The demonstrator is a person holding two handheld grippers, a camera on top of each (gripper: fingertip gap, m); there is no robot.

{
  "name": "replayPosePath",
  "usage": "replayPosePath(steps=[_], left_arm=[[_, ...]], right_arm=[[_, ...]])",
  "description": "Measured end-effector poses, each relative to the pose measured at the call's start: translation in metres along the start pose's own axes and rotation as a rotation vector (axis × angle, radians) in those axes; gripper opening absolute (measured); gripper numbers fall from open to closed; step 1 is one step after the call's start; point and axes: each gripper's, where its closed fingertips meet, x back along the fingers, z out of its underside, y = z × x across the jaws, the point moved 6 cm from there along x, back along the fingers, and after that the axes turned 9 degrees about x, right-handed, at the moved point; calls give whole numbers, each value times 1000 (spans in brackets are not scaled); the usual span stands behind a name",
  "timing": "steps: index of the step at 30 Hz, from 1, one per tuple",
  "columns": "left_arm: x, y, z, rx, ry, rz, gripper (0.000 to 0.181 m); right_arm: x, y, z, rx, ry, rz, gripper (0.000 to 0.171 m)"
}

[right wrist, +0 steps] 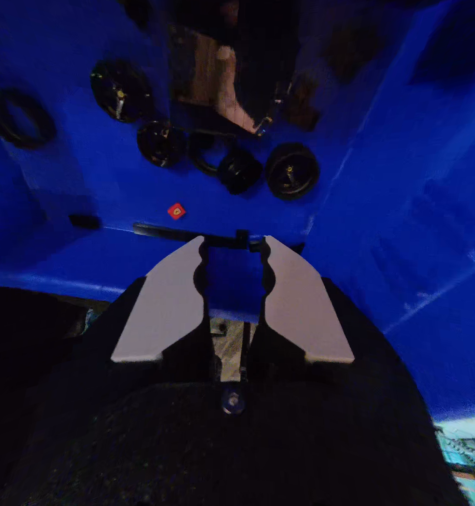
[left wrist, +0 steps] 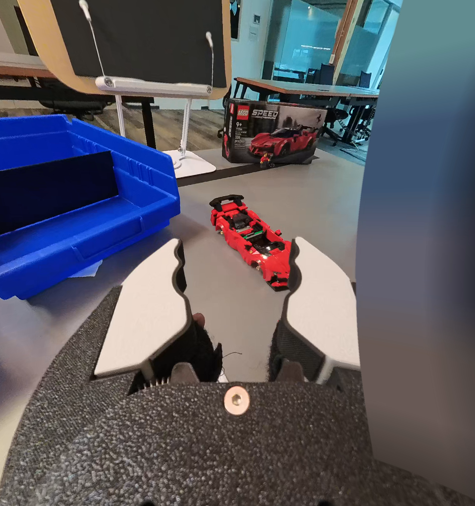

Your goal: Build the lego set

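A partly built red lego car without wheels lies on the grey table, just beyond my left gripper, which is open and empty. Its right fingertip is next to the car's nose. My right gripper is open inside the blue bin, its tips at a long black piece on the bin floor. It holds nothing. Loose black wheels, a tyre ring and a small red tile lie farther in.
The blue bin with a dark divider stands left of the car. The set's box stands at the table's far side beside a white stand. A blurred patch covers the right side of the left wrist view. Across from one pair of fingers to the other is roughly 60 centimeters.
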Motion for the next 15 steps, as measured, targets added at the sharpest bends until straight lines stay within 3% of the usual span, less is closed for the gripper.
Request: replayPosePath(steps=[9,13,15], left_arm=[[5,7,-3,-35,7,-16,74],[8,7,1,-20,-2,-8,74],[11,8,1,-29,-7,-15,75]], right_arm=[[-7,-5,2,-129,15,43,36],[-7,-5,2,-75,9,60,16],[-7,-4,2,0,-13,68,16]])
